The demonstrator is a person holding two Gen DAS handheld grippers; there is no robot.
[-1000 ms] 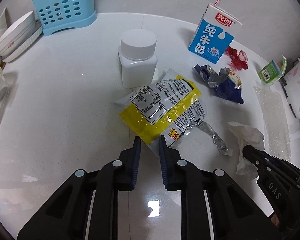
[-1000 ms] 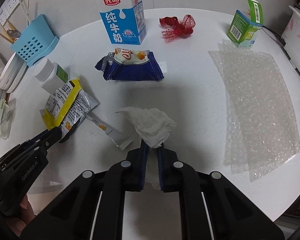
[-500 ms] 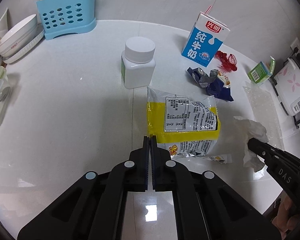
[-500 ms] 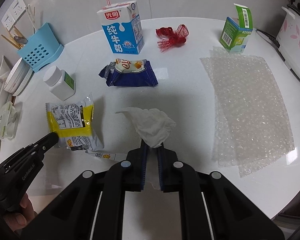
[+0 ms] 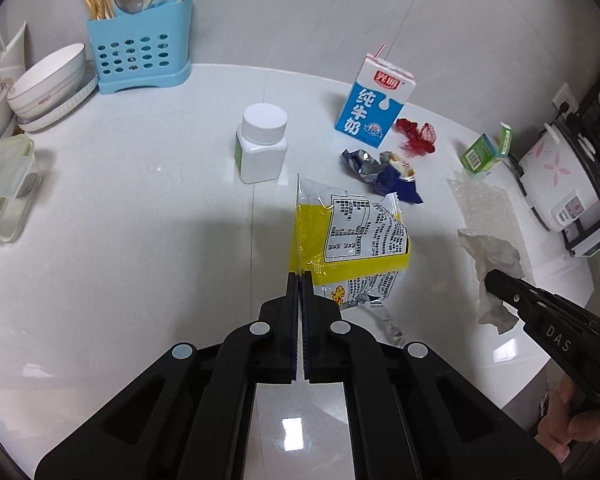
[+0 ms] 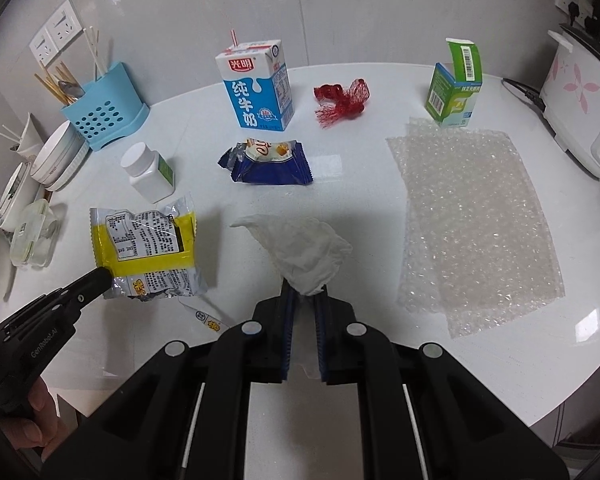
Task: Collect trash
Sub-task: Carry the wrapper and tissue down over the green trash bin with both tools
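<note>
- The left gripper [image 5: 300,276] has its jaws pressed together on the near corner of the yellow wrapper [image 5: 350,240]. The packet fans out forward and to the right of the tips, with its printed label facing the camera.
- Seen from the right wrist, the wrapper [image 6: 146,246] hangs off the tip of the left gripper [image 6: 102,274] above the table [image 6: 360,200]. A small torn strip [image 6: 204,314] lies on the surface just below it; whether that strip is still joined to the packet is unclear.
- The right gripper [image 6: 304,288] pinches the tissue [image 6: 304,250] by its lower end. The crumpled bulk stands up and away from the jaws, leaning toward the wrapper side.
- From the left wrist, the same tissue [image 5: 492,256] sits at the tip of the right gripper [image 5: 490,278], off to the right and apart from the wrapper.
- Both pieces are gripped at one edge only, so each trails loosely ahead of its tool. I judge the next move to be a carry to a bin, and no bin shows in either view.
- Trash left on the table: the milk carton [image 6: 258,84] upright at the back, the blue wrapper [image 6: 268,162] in front of it, the red netting [image 6: 342,100] beside it, the green box [image 6: 454,88] and the bubble wrap [image 6: 476,232].
- The bubble wrap lies nearest the right gripper, its long axis running away from the camera. The white bottle [image 6: 150,172] stands nearest the left.
</note>
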